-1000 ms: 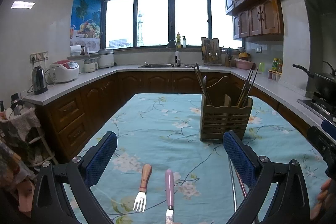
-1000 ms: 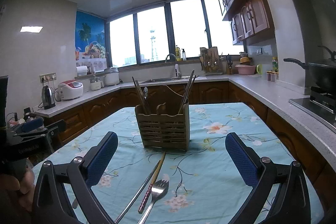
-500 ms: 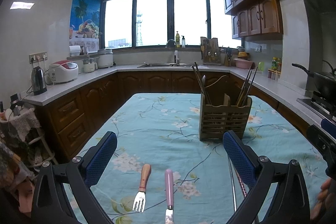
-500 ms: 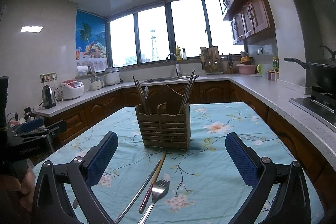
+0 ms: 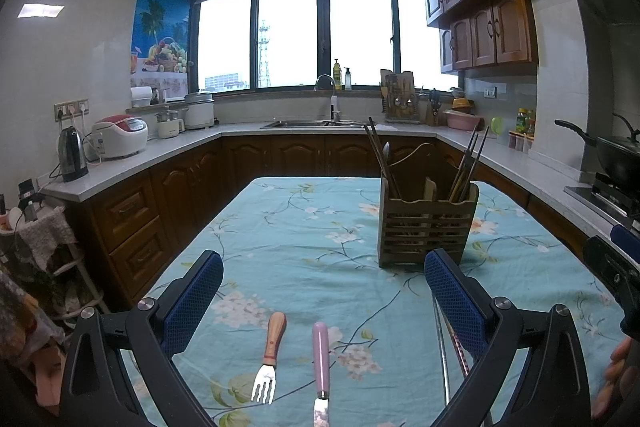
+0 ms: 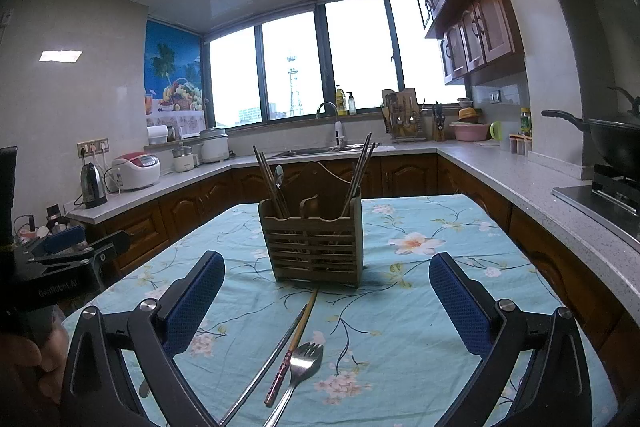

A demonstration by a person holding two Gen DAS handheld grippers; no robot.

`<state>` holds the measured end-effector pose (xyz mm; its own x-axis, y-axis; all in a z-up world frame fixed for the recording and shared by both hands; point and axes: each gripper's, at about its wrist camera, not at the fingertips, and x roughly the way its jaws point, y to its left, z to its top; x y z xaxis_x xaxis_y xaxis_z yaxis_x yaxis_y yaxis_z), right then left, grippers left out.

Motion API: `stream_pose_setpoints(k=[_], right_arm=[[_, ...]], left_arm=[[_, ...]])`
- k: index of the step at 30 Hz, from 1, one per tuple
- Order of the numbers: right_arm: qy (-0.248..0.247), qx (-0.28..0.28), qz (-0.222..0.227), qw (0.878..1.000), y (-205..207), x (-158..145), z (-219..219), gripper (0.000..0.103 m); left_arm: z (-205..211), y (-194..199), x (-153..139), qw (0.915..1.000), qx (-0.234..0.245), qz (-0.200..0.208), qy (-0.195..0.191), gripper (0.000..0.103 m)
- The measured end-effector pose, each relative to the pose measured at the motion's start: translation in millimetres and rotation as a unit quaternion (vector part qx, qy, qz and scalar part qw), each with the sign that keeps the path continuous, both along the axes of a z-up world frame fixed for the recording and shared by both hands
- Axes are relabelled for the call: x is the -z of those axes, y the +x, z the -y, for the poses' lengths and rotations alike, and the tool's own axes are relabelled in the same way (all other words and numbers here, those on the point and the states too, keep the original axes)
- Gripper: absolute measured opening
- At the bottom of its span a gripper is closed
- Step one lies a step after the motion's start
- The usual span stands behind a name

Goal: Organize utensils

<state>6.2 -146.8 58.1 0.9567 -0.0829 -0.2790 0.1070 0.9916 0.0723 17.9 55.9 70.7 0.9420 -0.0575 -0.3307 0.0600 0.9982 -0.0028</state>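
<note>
A wooden slatted utensil holder stands on the floral tablecloth and holds chopsticks and a spoon; it also shows in the right wrist view. A wooden-handled fork and a pink-handled knife lie between the fingers of my open, empty left gripper. A steel fork, a wooden chopstick and a metal chopstick lie between the fingers of my open, empty right gripper. Both grippers hover above the table, short of the holder.
The table is ringed by wooden cabinets and a grey counter. A kettle and rice cooker stand at the left. A wok sits on the stove at the right. The left gripper shows in the right wrist view.
</note>
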Motion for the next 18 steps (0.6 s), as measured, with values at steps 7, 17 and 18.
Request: stream_pose_setpoints(k=[7, 17, 18], right_arm=[[0.0, 0.0, 0.0, 1.0, 0.2, 0.2, -0.1, 0.103], [0.001, 0.0, 0.001, 1.0, 0.1, 0.1, -0.2, 0.103], [0.001, 0.001, 0.001, 1.0, -0.1, 0.2, -0.1, 0.103]], left_arm=[[-0.7, -0.2, -0.5, 1.0, 0.0, -0.002, -0.001, 0.102], [-1.1, 0.9, -0.9, 1.0, 0.0, -0.003, 0.0, 0.102], [-1.0, 0.5, -0.9, 1.0, -0.001, -0.003, 0.0, 0.102]])
